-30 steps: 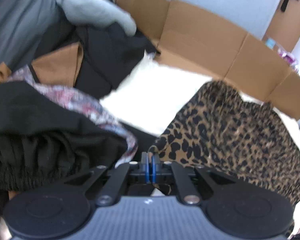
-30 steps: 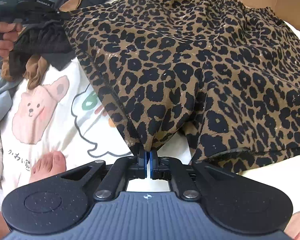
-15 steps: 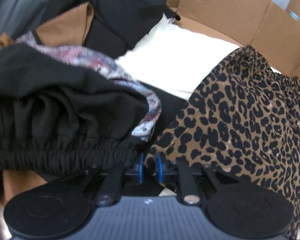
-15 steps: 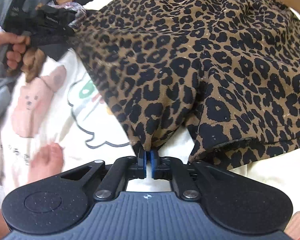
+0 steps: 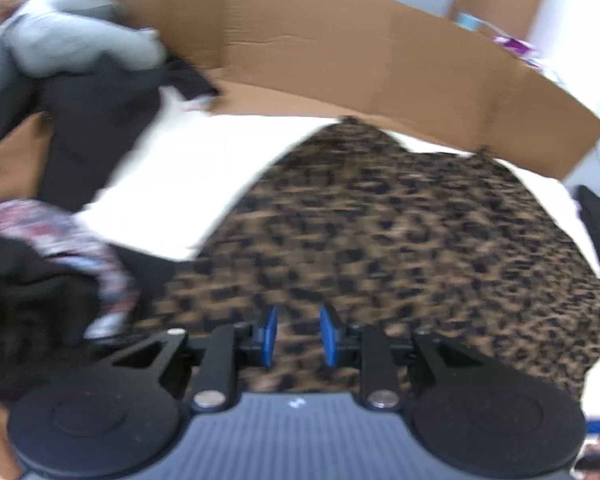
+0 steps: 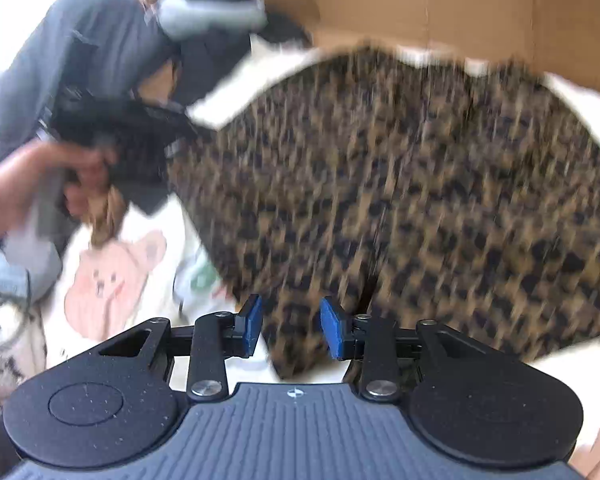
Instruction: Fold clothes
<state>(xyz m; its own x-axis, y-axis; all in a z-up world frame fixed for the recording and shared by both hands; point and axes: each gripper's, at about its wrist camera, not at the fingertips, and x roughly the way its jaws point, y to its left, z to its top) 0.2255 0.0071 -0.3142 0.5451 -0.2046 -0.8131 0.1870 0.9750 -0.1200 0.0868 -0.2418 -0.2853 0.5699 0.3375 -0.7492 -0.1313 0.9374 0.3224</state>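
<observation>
A: How far along can the folding be judged to be?

B: Early, it seems. The leopard shorts (image 6: 420, 200) are spread out on the white sheet (image 5: 188, 168), waistband at the far side against the cardboard (image 5: 340, 52), leg hems near. No fold is seen in them yet, though motion blur hides fine creases.

A: And the tools?

B: Both have just been opening. The left gripper (image 5: 298, 336) is seen with its blue pads apart over the near left hem; cloth shows between them but is not pinched. The right gripper (image 6: 290, 326) stands wider, a leg hem below the gap, also not clamped.

A: What is left?

B: Judged from this, the shorts are only laid out; folding them is still to be done. A pile (image 5: 60, 92) of black, grey, tan and floral garments is heaped at the left, unfolded.

A: Materials?

B: The shorts look like a thin, soft fabric, brown with black spots, with a gathered waist. The sheet is printed with a pink bear (image 6: 112, 280). The left hand (image 6: 32, 188) is seen beside the pile.
</observation>
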